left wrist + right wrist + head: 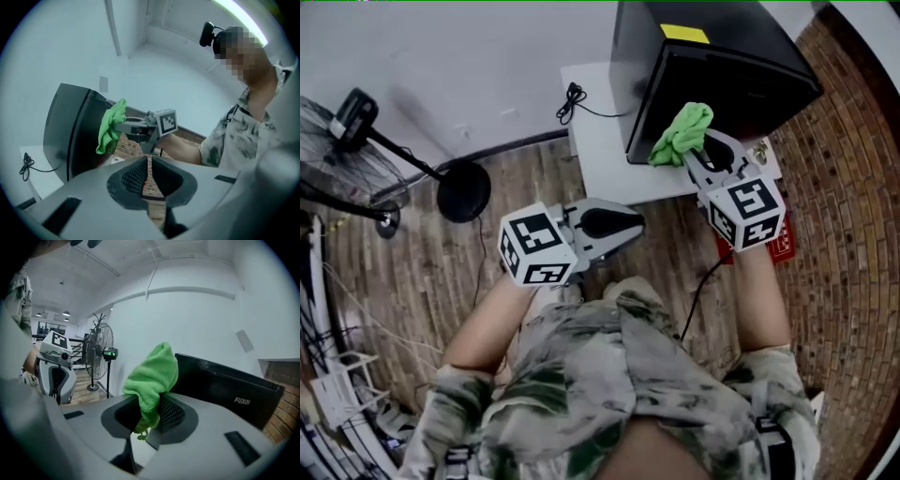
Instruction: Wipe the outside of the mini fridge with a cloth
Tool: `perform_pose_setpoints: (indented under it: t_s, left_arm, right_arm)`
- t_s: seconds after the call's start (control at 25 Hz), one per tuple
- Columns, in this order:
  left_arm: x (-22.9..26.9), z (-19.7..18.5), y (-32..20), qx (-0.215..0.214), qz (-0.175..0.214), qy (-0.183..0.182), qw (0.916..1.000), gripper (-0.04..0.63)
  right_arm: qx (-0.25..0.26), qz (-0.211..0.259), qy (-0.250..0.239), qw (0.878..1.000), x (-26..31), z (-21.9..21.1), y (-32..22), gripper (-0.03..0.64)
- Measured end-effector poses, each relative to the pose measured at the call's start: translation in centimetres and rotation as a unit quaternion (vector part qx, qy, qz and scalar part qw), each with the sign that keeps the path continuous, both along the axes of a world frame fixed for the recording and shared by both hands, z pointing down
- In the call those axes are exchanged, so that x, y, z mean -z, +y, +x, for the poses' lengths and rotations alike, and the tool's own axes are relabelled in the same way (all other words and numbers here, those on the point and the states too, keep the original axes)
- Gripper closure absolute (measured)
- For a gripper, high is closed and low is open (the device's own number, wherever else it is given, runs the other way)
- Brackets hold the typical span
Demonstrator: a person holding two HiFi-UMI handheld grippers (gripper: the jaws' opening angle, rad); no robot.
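1. Standing on a white table (600, 159), fridge (722, 84); black, front toward the person.
2. Right gripper (694, 152); jaws clamped on the cloth, raised to the fridge front.
3. Left gripper (630, 225); jaws together, empty; well apart from the fridge.
4. Cloth (682, 131); green, bunched, at the fridge front; step judged: wiping the front; next calls for pressed strokes across it.

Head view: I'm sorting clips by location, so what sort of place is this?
Probably an indoor studio or workroom: wood-plank floor, a pedestal fan, and a mini fridge on a low white platform.
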State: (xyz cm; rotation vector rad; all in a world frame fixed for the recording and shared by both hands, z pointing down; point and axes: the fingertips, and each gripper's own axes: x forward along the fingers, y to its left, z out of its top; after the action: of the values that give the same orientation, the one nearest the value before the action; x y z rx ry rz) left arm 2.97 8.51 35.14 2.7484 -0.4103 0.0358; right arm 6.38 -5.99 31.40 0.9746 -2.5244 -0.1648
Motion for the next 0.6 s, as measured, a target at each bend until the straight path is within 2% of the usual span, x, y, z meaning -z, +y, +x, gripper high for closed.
perform_pose_setpoints:
  t_s: [0.2,0.28,0.4,0.6]
  left_arm:
    - [0.3,0.3,-1.0,0.001,-0.003,0.009,0.9999,0.565]
    - [0.5,0.5,-1.0,-0.002,-0.004,0.002,1.0000,0.565]
    - [0.8,-0.1,-2.1,0.003,0.007,-0.016,0.9998,0.565]
    - [0.3,-1.6,-2.3,0.004,0.002,-0.007,1.0000,0.565]
  right_arm:
    - [0.006,-0.012,-0.013,1.000,-0.5,-1.8,-0.6,0.511]
    - [0.014,-0.016,-0.022,1.000,-0.5,-2.8,-1.1,0.511]
    - [0.017,-0.006,-0.038,0.999,0.1,-4.6,-2.8,0.511]
    - [-0.007,0.014,-0.039,0.999,0.1,-8.1,-4.7,0.511]
